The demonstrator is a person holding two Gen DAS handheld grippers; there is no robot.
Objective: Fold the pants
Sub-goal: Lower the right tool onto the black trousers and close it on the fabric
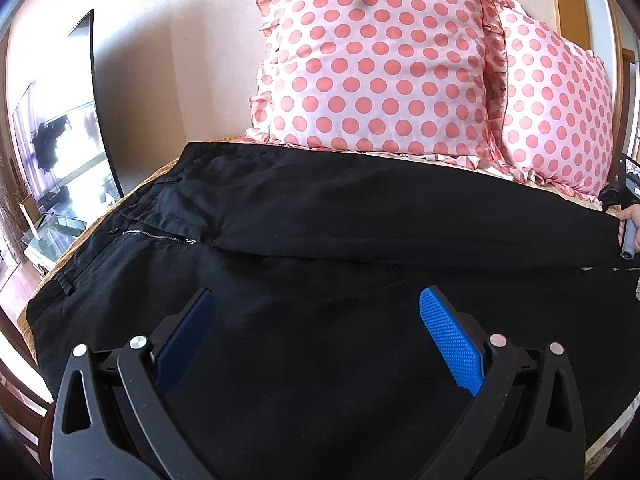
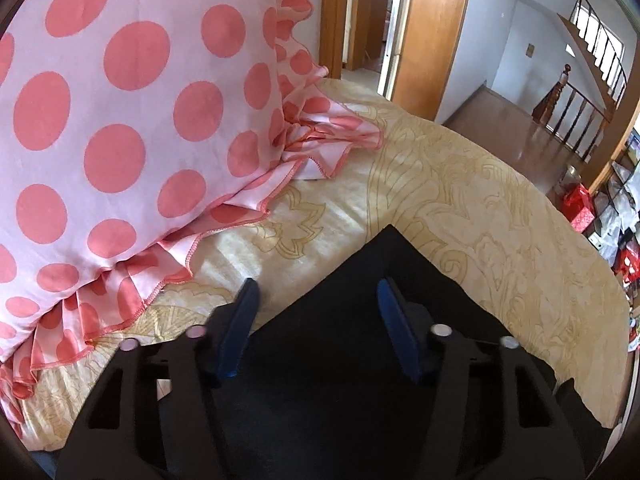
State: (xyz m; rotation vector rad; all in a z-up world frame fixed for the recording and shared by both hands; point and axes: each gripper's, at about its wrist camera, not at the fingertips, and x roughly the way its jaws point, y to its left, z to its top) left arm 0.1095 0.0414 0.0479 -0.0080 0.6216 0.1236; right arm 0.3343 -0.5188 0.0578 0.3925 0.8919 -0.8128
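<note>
Right now I have the black cotton pants (image 1: 320, 216) spread flat on the yellow patterned bed (image 2: 460, 200), left hand-held gripper (image 1: 316, 340) wide above them, right hand-held gripper (image 2: 316, 312) half-parted over the hem corner, which I judge must be pinched next.

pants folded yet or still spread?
Spread: pants lie flat across the bed, both legs side by side, zipper showing.

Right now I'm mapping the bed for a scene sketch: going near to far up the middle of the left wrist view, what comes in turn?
Left gripper → black pants → polka-dot pillow → wall.
</note>
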